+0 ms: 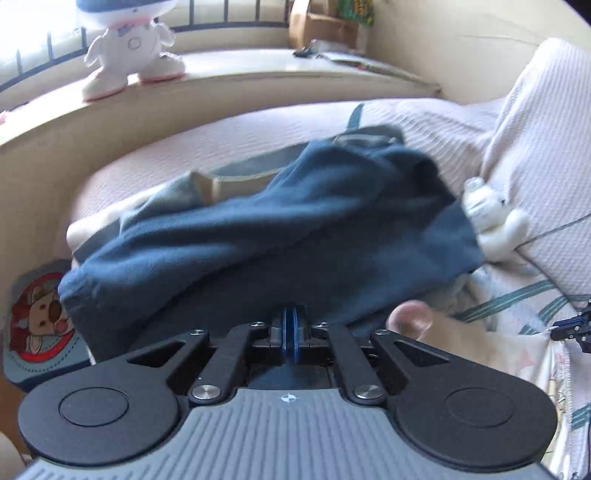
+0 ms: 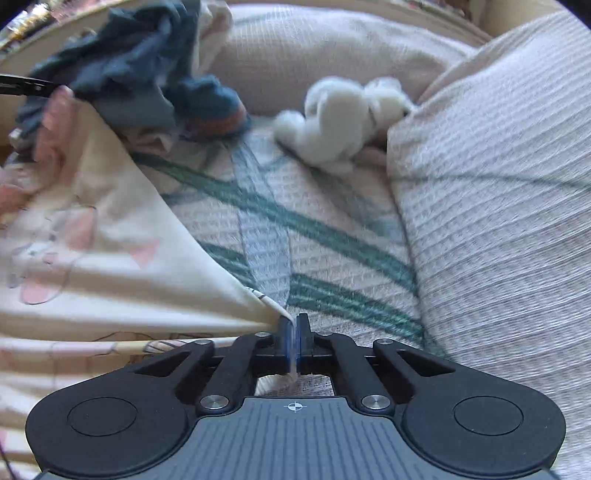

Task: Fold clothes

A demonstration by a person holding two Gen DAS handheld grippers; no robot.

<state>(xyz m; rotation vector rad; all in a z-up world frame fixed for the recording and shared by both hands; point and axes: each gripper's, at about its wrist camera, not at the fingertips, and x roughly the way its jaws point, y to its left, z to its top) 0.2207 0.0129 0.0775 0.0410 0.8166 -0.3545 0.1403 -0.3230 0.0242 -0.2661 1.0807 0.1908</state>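
A dark blue garment [image 1: 280,229] is spread, blurred, just past my left gripper [image 1: 294,321]. The jaws are shut and the garment's near edge meets the tips, apparently pinched there. It appears bunched [image 2: 133,62] at the top left of the right wrist view. My right gripper [image 2: 294,332] is shut on the corner of a cream garment with pink prints [image 2: 96,266]. That garment stretches up and left to a blurred hand [image 2: 51,125] beside the left gripper [image 2: 22,88]. A fingertip [image 1: 410,317] rests on the cream cloth [image 1: 491,350], and the right gripper [image 1: 576,328] shows at the frame's right edge.
A small white plush toy [image 1: 491,221] [image 2: 343,122] lies against the pink back cushion [image 2: 498,184]. The seat has a cover with green stripes [image 2: 295,229]. A white plush figure [image 1: 129,55] and a brown paper bag [image 1: 321,26] stand on the window ledge. A cartoon-print cushion [image 1: 37,321] sits low left.
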